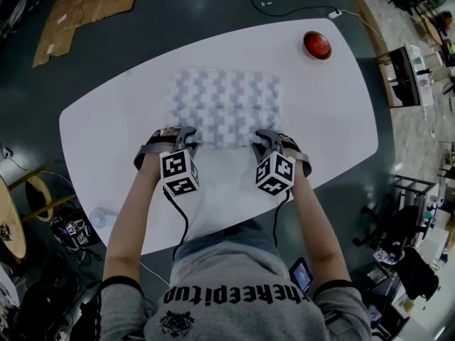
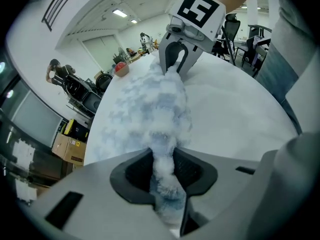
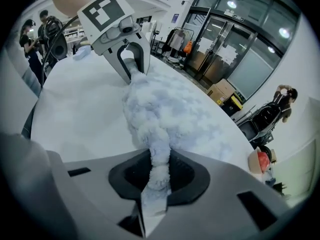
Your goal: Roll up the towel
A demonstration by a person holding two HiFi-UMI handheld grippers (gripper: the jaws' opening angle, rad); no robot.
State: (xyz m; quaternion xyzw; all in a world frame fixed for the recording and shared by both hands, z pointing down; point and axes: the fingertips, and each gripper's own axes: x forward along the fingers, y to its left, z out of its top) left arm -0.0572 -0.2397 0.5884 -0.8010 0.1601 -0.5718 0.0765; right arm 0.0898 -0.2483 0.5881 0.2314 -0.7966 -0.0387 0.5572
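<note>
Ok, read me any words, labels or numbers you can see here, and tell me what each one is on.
"thekeepitup", roughly, some letters unsure: grey shirt.
Left cube, right cube: black-and-white square patterns, no letters.
Cardboard box: any print too small to read.
Papers on the glass door: too small to read.
Towel: no print seen.

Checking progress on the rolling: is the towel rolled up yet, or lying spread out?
Spread flat, not rolled: the towel lies open on the table, its near edge pinched by the left gripper and right gripper.
</note>
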